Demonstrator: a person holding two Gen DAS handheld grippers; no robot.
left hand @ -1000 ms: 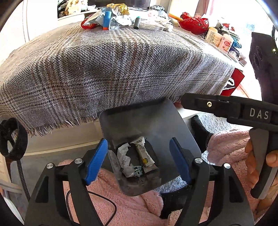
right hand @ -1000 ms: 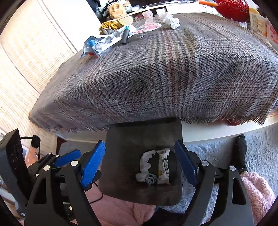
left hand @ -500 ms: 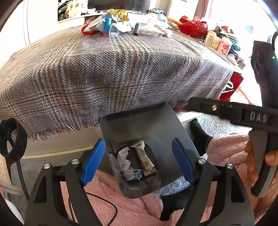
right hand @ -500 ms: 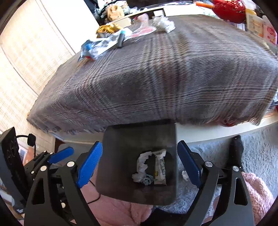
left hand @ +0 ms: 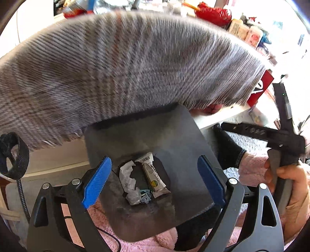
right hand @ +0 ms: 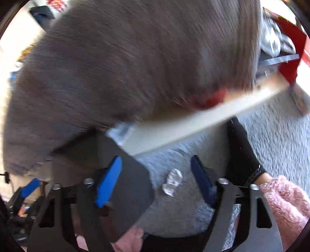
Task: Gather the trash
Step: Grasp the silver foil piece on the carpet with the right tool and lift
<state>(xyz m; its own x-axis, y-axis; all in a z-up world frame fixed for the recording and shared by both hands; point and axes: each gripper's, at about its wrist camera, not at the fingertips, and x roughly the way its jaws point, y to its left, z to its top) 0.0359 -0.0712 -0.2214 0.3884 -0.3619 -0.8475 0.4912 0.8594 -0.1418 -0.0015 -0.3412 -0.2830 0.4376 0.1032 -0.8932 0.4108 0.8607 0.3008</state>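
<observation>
The left gripper (left hand: 153,181) hangs over a dark grey bin (left hand: 174,135) that stands on the person's pink fleecy lap (left hand: 155,244), just below the fringed edge of a grey plaid cloth (left hand: 116,67) draped over the tabletop. Its blue pads (left hand: 96,182) stand wide on either side of the bin's opening and its jaws are opening — nothing is between them but the view down into the bin. At the bottom of the bin lie the trash pieces already gathered: a crumpled white paper scrap (left hand: 127,177), a white snack wrapper (left hand: 153,177) with a yellow spot, and a small clear crumple (left hand: 135,197) next to a bluish bit.

The right gripper (right hand: 157,180) points down at the grey carpet (right hand: 271,135) just beside the bin (right hand: 131,193), whose corner shows at the lower left of its view. A small crumpled clear plastic scrap (right hand: 172,182) lies on the carpet between the blue fingers (right hand: 108,182), apart from both; the jaws are closing around it without touching it yet. This view is heavily smeared. A foot in a black sock (right hand: 242,155) rests on the carpet to the right of the scrap, with the pink fleece cuff (right hand: 281,199) just beside it.

In the left view the right hand (left hand: 290,186) grasps its black gripper handle at the far right edge. More litter and a red basket (left hand: 213,13) sit at the far end of the tabletop, blurred.
</observation>
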